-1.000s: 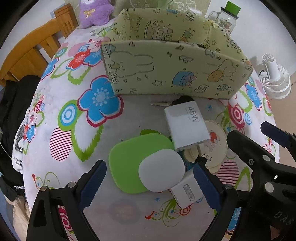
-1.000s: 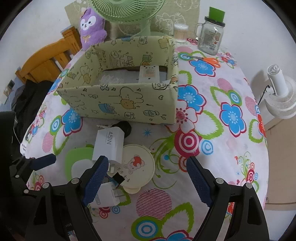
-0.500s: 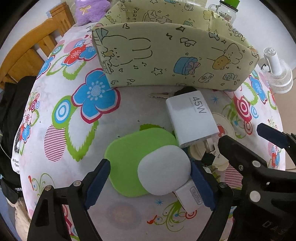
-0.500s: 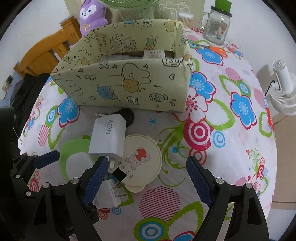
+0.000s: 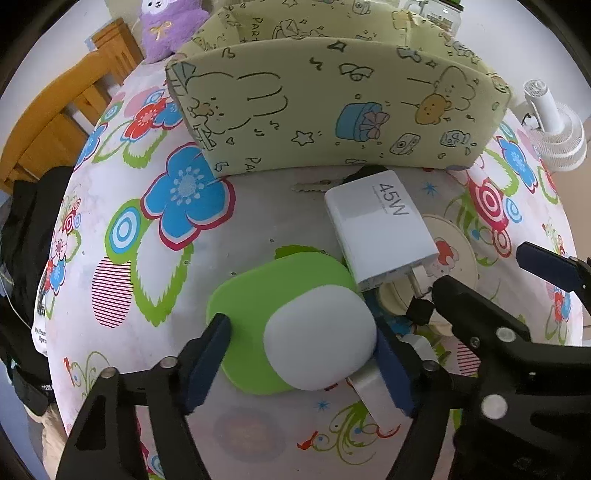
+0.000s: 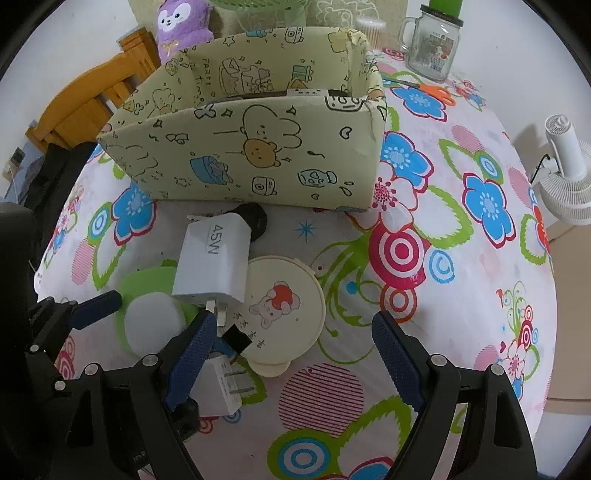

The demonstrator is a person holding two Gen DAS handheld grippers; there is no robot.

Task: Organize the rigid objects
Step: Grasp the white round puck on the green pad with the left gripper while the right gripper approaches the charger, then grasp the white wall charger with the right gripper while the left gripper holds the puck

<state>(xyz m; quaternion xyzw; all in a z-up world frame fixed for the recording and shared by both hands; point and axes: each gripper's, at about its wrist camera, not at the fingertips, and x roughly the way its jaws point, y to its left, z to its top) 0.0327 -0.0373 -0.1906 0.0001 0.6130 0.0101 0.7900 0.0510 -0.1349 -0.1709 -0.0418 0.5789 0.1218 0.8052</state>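
A green pad with a white dome [image 5: 317, 350] lies on the flowered tablecloth. My left gripper [image 5: 301, 354] points down over it, jaws closing, one pad at the green edge and the other against the dome. A white 45W charger [image 5: 380, 236] lies just beyond, resting partly on a cream cartoon lid [image 6: 284, 306]. A small white plug [image 6: 225, 387] and a key [image 5: 317, 186] lie close by. My right gripper [image 6: 293, 332] hangs open over the lid and holds nothing. The cartoon-print box [image 6: 258, 155] stands behind.
A glass jar with a green lid [image 6: 432, 44] and orange scissors [image 6: 432, 90] sit at the table's far right. A white fan [image 6: 565, 173] stands off the right edge. A purple plush [image 6: 181, 26] and a wooden chair [image 5: 55, 122] are at the back left.
The left jaws have narrowed from wide apart to the sides of the green and white object. The right jaws keep the same width, and the box looms larger in both views.
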